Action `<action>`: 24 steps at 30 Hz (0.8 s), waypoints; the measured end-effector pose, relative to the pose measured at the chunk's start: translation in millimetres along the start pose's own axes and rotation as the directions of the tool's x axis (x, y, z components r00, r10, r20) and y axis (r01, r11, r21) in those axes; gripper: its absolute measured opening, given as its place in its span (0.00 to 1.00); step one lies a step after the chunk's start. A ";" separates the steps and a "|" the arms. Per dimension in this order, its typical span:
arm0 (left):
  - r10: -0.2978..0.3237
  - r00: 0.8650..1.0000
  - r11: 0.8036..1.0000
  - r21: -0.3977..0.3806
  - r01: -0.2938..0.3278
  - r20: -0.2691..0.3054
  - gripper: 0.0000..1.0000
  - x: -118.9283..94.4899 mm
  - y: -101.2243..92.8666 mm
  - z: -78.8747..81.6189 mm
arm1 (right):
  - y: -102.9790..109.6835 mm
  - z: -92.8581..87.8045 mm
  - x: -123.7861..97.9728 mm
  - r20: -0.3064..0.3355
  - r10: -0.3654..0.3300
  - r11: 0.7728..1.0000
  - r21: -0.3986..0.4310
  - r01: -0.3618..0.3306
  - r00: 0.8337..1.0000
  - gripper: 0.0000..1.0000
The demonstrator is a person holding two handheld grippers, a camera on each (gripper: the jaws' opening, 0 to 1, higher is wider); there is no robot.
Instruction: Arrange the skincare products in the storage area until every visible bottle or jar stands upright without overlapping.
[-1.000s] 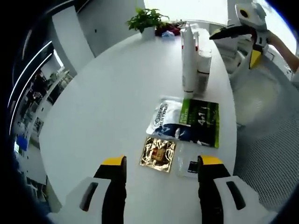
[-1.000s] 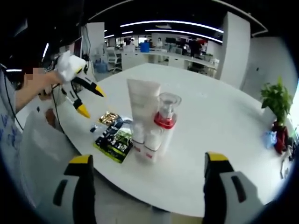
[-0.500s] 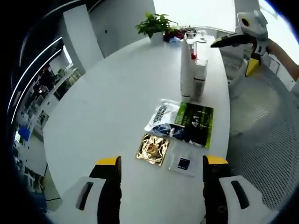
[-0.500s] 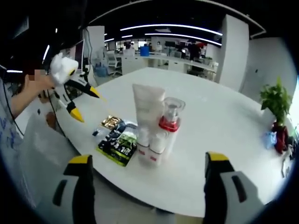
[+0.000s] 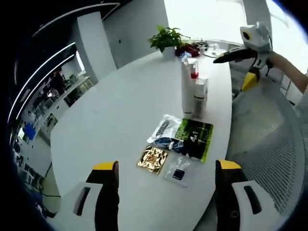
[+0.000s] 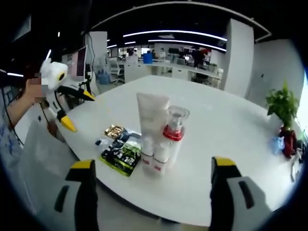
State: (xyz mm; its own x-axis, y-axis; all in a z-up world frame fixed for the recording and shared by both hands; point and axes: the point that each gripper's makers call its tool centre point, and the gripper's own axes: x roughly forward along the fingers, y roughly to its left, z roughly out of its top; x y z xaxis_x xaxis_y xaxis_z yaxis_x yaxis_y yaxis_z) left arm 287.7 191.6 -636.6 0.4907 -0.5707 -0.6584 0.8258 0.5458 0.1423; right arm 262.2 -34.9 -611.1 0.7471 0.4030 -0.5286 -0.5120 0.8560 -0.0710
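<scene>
White tabletop (image 5: 110, 110), rounded, carries all items. The upright group stands near the table edge: a tall white tube (image 6: 151, 122) on its cap, a clear-capped pump bottle with a red collar (image 6: 173, 131) touching it on one side, and two small white bottles (image 6: 155, 156) at their feet. In the left gripper view the same cluster (image 5: 191, 86) sits beyond the flat items, well apart from the left gripper (image 5: 166, 192).

Flat on the table beside the cluster: a green-and-black sachet (image 5: 195, 139) overlapping a white-and-blue sachet (image 5: 166, 131), a gold foil packet (image 5: 152, 159), and a small clear packet with a dark square (image 5: 177, 172). These lie between the left gripper and the upright bottles.

A potted plant (image 5: 166, 38) and small red and blue items stand at the far end of the table, well clear of the products. A mesh chair (image 5: 269, 144) sits just off the table edge.

Left gripper: jaws spread wide, holding nothing, hovering over the near rim. Right gripper (image 6: 151, 192): jaws wide apart, empty, off the table edge facing the cluster. The broad middle of the table is open
</scene>
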 end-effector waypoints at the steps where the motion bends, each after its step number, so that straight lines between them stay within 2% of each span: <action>1: 0.004 1.000 1.000 -0.003 -0.004 0.010 0.83 -0.8 -1.2 0.7 | -0.2 0.0 -0.3 0.003 -0.002 1.000 0.001 0.002 1.000 1.00; 6: 0.034 0.998 0.999 -0.032 -0.033 0.046 0.89 -8.7 -6.5 -0.5 | 0.0 -4.8 -1.8 0.004 -0.005 1.000 0.002 0.005 1.000 1.00; 12: 0.060 0.993 0.994 -0.094 -0.051 0.100 0.91 -16.1 -12.4 -0.6 | -2.8 -12.3 -6.3 0.014 -0.022 1.000 0.017 0.022 1.000 1.00; 15: 0.078 0.988 0.990 -0.130 -0.060 0.136 0.91 -20.8 -16.2 -0.3 | -4.2 -16.1 -8.1 0.015 -0.032 0.999 0.024 0.032 0.999 1.00; 19: 0.131 0.979 0.988 -0.106 -0.115 0.159 0.96 -26.7 -19.8 -5.2 | -5.5 -20.3 -9.6 0.016 -0.040 0.999 0.030 0.040 0.999 1.00; 21: 0.152 0.975 0.981 -0.141 -0.130 0.160 0.97 -28.8 -20.7 -10.0 | -5.6 -21.4 -9.6 0.018 -0.039 0.999 0.034 0.039 0.999 1.00; 24: 0.175 0.965 0.972 -0.190 -0.138 0.195 0.97 -31.9 -20.4 -11.8 | -5.8 -22.8 -9.2 0.018 -0.042 0.998 0.036 0.041 0.999 1.00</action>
State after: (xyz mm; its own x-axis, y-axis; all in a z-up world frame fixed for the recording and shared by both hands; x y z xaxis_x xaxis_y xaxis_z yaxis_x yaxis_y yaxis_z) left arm 251.9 205.9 -627.2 0.6723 -0.5748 -0.4665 0.6822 0.7257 0.0890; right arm 248.7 -51.0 -625.2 0.7754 0.3722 -0.5101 -0.4649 0.8832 -0.0621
